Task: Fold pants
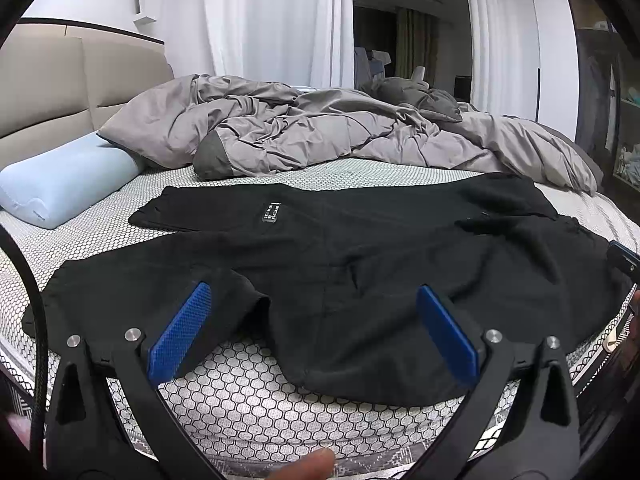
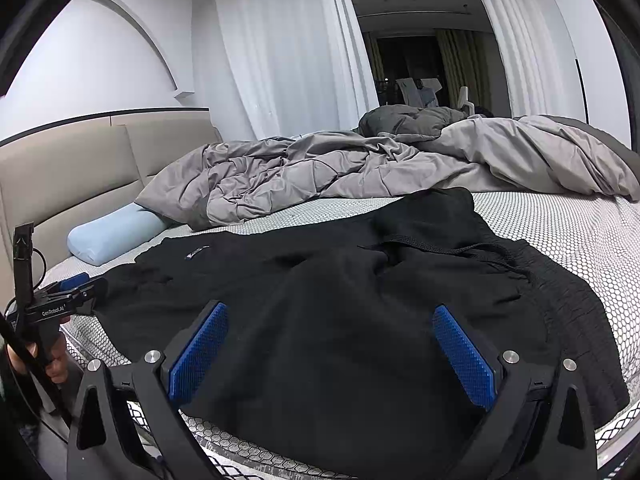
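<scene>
Black pants (image 1: 360, 264) lie spread flat on the mattress (image 1: 240, 396), legs running to the left, waistband with drawstring to the right; they also show in the right wrist view (image 2: 340, 320). A small label (image 1: 271, 212) sits on the far leg. My left gripper (image 1: 316, 304) is open and empty, hovering over the near leg close to the bed's front edge. My right gripper (image 2: 330, 320) is open and empty above the seat area near the waistband (image 2: 560, 304). The left gripper also shows at the left in the right wrist view (image 2: 76, 286).
A crumpled grey duvet (image 1: 320, 132) covers the far half of the bed. A light blue pillow (image 1: 64, 184) lies at the left by the beige headboard (image 1: 48, 88). White curtains (image 2: 288, 52) hang behind.
</scene>
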### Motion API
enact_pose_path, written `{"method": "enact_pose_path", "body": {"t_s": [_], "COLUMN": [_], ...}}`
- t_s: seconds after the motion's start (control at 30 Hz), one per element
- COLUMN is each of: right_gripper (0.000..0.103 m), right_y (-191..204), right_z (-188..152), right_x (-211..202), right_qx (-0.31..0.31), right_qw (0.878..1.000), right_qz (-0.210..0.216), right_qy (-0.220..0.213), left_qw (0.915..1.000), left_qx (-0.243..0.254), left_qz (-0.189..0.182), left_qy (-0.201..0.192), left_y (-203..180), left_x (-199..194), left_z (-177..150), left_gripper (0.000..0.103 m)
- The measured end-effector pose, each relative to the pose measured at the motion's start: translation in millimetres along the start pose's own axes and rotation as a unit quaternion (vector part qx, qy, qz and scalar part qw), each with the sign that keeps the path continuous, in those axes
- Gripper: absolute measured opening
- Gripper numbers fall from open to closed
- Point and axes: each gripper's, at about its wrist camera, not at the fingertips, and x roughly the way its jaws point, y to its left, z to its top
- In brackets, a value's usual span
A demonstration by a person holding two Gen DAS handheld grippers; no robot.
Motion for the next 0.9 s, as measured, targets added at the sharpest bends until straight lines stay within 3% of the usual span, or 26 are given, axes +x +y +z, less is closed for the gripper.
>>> {"method": "enact_pose_path", "body": {"t_s": [0.9], "right_gripper": [0.103], "right_y": [-7.8], "right_z": [-0.1], "right_x": [-4.3], "right_qx": [0.008], "right_qw": [1.0], "right_qz": [-0.016], "right_qy": [-0.002], "left_qw": [1.0], "left_qx": [-0.001], "left_qz": [0.002], "left_qy": [0.002], "left_y": [-4.0], "left_x": [-0.2], "left_z": [3.2], "left_gripper": [0.102]}}
